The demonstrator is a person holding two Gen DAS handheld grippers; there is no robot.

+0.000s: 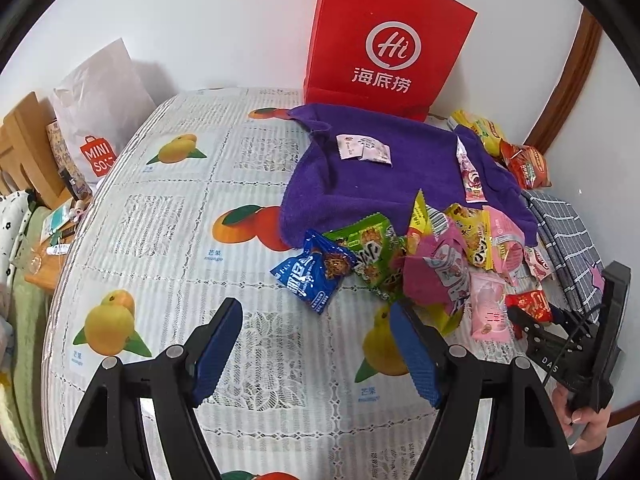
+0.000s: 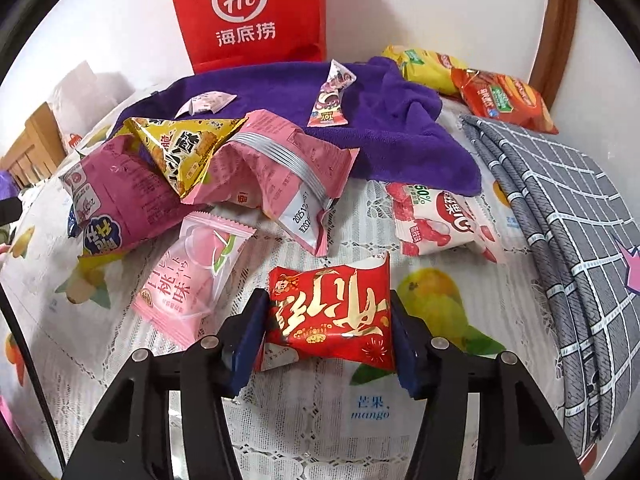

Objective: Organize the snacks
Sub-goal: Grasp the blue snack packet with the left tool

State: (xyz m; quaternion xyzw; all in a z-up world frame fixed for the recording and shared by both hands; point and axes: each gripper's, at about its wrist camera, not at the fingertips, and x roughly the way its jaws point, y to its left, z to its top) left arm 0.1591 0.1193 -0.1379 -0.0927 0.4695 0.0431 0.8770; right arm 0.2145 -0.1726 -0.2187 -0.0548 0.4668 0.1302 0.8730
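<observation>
The red snack packet with gold lettering (image 2: pixel 330 312) sits directly between the blue pads of the right tool (image 2: pixel 329 334), both pads pressed against its sides, so the tool has closed on it. The packet is a glossy, puffed pillow pack, red with large gold characters and a crimped top edge, and it lies low over the fruit-print tablecloth covering the worktop (image 2: pixel 300 420). Just to its left lies a pale pink peach-flavour packet (image 2: pixel 192 276); beyond that lies a loose pile: a magenta packet (image 2: pixel 120 196), a yellow triangular packet (image 2: pixel 184 148) and a pink pouch with silver stripes (image 2: pixel 280 168). A lychee jelly packet (image 2: pixel 440 220) lies to the right, near a folded grey checked cloth (image 2: pixel 560 216). A purple towel (image 2: pixel 392 128) is spread behind, in front of a red paper bag (image 2: pixel 248 12) that stands against the wall.

The left tool (image 1: pixel 316 348) hangs above the tablecloth with its jaws spread wide and nothing between them, just short of a blue snack packet (image 1: pixel 308 276) and a green one (image 1: pixel 372 256).
</observation>
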